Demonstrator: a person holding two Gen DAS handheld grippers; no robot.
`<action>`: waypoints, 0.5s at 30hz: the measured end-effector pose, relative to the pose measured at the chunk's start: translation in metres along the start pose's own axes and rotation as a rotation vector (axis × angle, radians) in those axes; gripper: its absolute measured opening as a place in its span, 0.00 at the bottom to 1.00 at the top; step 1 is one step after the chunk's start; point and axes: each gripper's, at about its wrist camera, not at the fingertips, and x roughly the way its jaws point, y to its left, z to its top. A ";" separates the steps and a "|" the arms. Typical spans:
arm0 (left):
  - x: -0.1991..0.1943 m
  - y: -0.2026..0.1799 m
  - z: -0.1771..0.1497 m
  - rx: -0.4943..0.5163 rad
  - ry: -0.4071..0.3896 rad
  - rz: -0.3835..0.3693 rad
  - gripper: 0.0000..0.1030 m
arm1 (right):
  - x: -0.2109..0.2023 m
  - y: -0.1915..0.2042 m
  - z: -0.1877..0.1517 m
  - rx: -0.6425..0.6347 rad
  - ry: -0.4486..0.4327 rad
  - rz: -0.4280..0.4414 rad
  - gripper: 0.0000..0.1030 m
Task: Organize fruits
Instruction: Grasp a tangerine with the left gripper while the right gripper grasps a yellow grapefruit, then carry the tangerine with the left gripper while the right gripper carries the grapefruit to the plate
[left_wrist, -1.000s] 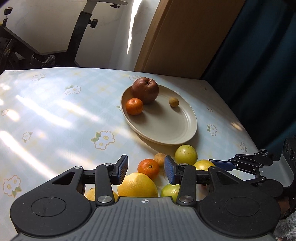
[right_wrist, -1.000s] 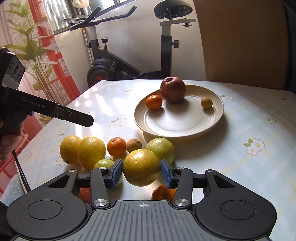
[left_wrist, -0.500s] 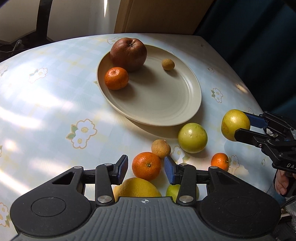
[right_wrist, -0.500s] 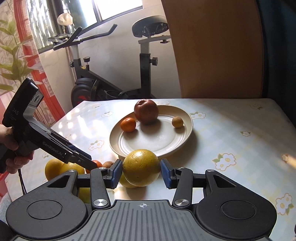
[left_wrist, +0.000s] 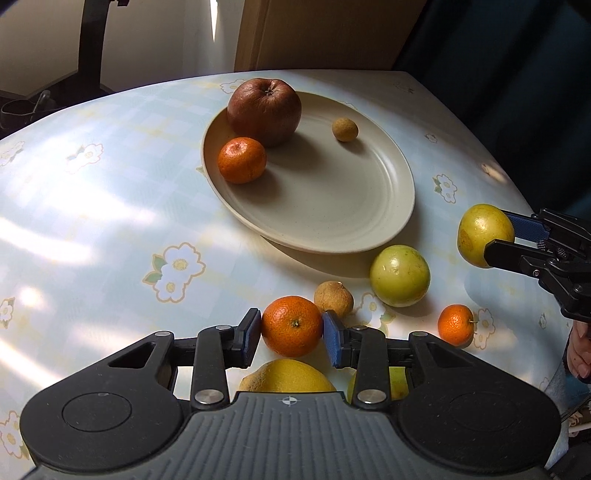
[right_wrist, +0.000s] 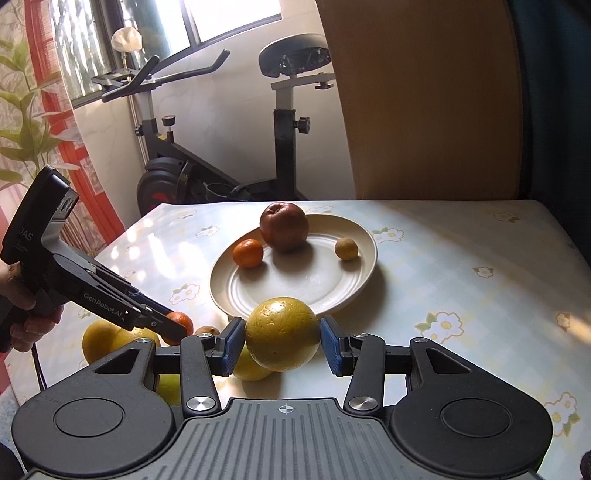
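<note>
My left gripper (left_wrist: 291, 328) points down at the loose fruit; its jaws are closing and both blue pads touch a tangerine (left_wrist: 291, 317) that rests on the table. My right gripper (right_wrist: 282, 341) is shut on a large yellow-green citrus (right_wrist: 282, 332), held above the table near the plate's front rim. The cream plate (left_wrist: 332, 206) holds a red apple (left_wrist: 264, 110), another tangerine (left_wrist: 242, 160) and a small brown longan (left_wrist: 345, 129). In the right wrist view a hand grips the left gripper (right_wrist: 177, 328) at the left.
Loose on the flowered tablecloth lie a green-yellow fruit (left_wrist: 399, 275), a brown longan (left_wrist: 333, 297), a small tangerine (left_wrist: 455, 325) and a big yellow citrus (left_wrist: 286, 376). An exercise bike (right_wrist: 221, 147) and a wooden panel (right_wrist: 424, 99) stand behind the table.
My left gripper dropped toward the loose fruit and its jaws narrowed onto the tangerine. My right gripper raised the yellow-green citrus off the table.
</note>
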 end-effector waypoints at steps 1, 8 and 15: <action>-0.004 0.003 0.002 -0.020 -0.017 0.001 0.37 | 0.001 -0.001 0.002 -0.006 -0.001 -0.002 0.40; -0.026 0.011 0.018 -0.071 -0.127 0.011 0.37 | 0.008 -0.005 0.020 -0.046 -0.010 -0.015 0.40; -0.011 0.008 0.050 -0.130 -0.160 -0.046 0.37 | 0.027 -0.012 0.046 -0.145 -0.010 -0.041 0.40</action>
